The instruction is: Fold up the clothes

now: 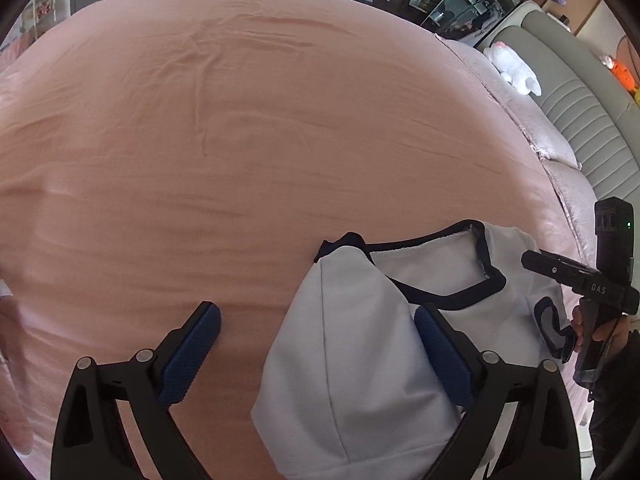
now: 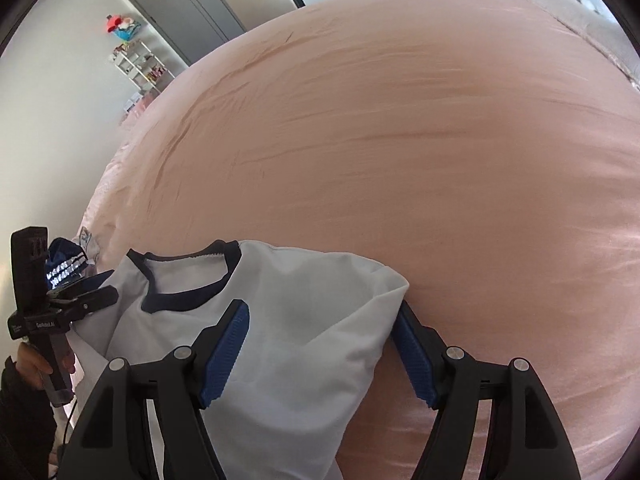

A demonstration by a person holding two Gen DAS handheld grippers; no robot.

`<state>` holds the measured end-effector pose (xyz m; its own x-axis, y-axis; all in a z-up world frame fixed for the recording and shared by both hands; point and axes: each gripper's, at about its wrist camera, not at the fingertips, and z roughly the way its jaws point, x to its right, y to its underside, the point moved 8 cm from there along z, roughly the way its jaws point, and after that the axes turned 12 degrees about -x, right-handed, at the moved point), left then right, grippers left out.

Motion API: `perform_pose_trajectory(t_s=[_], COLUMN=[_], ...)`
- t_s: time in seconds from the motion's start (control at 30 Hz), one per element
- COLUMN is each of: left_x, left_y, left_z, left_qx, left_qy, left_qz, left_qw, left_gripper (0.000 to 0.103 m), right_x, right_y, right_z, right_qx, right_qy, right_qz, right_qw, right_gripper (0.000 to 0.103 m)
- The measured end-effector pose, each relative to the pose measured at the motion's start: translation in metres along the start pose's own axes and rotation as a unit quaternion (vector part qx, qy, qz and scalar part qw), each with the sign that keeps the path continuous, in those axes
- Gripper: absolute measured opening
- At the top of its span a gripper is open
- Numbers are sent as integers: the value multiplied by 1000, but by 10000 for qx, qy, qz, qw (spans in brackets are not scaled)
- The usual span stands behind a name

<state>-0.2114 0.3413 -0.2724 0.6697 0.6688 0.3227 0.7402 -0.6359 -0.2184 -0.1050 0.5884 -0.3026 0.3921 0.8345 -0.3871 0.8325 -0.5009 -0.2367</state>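
White cotton with navy trim, that's the shirt [image 1: 352, 360] lying on the pink bedsheet [image 1: 240, 140], bunched at the near edge with the neckline facing away from me. I judge we're early in the fold: the garment looks partly doubled over, not yet squared.

Starting on my left: my left gripper [image 1: 316, 344] stands wide open, holding nothing. Its left pad hovers over bare sheet; the folded shoulder sits between my jaws, up against the right pad.

Over to my right gripper [image 2: 322, 348]: also spread wide, nothing clamped. The other shoulder fills the gap, its corner poking past the right pad; whether the cloth touches that pad, I cannot tell.

Next move, as I read it: close on a shirt edge each side, then lift and lay it flat without dragging the sheet along.
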Motion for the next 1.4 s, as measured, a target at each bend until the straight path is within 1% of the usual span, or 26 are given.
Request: perform_pose_trajectory(t_s=[0.03,0.1,0.13,0.17,0.2,0.23,0.3,0.37,0.43,0.47,0.5,0.53,0.6,0.67,0.77,0.8,0.93,1.07,1.2,1.3,1.4], left_x=[0,6,8,10,11,11,14,13,12,11,10,9,9,8,6,5,1,12,25,26,25], left_y=[0,1,2,1,0,1,3,4,5,6,6,6,7,8,-1,-7,-35,-53,-57,-59,-54], left_z=[1,2,3,3,4,4,2,2,1,1,0,-1,-5,-12,-25,-30,-52,-84,-115,-129,-143], left_qx=[17,65,90,101,112,121,149,166,186,203,222,242,318,500,659,703,888,1240,1609,1737,1837], left_qy=[43,60,65,57,24,14,35,27,-8,-39,-62,-83,-178,-400,-690,-769,-1031,-1120,-1274,-1251,-1106], left_qz=[-11,135,219,306,368,399,431,442,463,482,484,481,487,573,680,704,680,809,1047,1010,919], left_qw=[10000,9999,9997,9995,9993,9991,9990,9989,9988,9986,9986,9985,9981,9963,9931,9921,9884,9826,9731,9716,9724], left_gripper=[79,64,61,53,47,44,33,27,25,23,21,20,9,6,5,4,4,4,5,5,5], right_x=[-1,-4,-4,-6,-8,-9,-13,-14,-15,-14,-13,-12,-15,-17,-25,-27,-29,-34,-52,-71,-88], right_y=[-1,-3,-4,-6,-7,-8,-10,-12,-12,-12,-12,-11,-11,-10,-17,-21,-44,-67,-77,-77,-74], right_z=[1,1,2,3,4,6,9,12,13,13,13,12,10,7,0,-4,-24,-49,-85,-111,-133], right_qx=[-13,-33,-37,-44,-54,-63,-82,-85,-67,-72,-69,-61,-9,57,227,305,695,1134,1647,1934,2175], right_qy=[-40,-108,-127,-125,-112,-98,-72,28,156,272,346,396,484,710,1050,1111,1132,1194,1412,1489,1573], right_qz=[-24,-50,-40,-36,-37,-37,-38,-31,-72,-107,-137,-163,-235,-386,-623,-658,-488,-380,-595,-862,-1045], right_qw=[10000,9999,9999,9999,9999,9999,9999,10000,9998,9995,9993,9991,9985,9967,9923,9912,9899,9856,9744,9659,9576], right_gripper=[72,72,72,70,66,62,39,35,26,17,11,10,9,8,7,6,6,6,6,6,6])
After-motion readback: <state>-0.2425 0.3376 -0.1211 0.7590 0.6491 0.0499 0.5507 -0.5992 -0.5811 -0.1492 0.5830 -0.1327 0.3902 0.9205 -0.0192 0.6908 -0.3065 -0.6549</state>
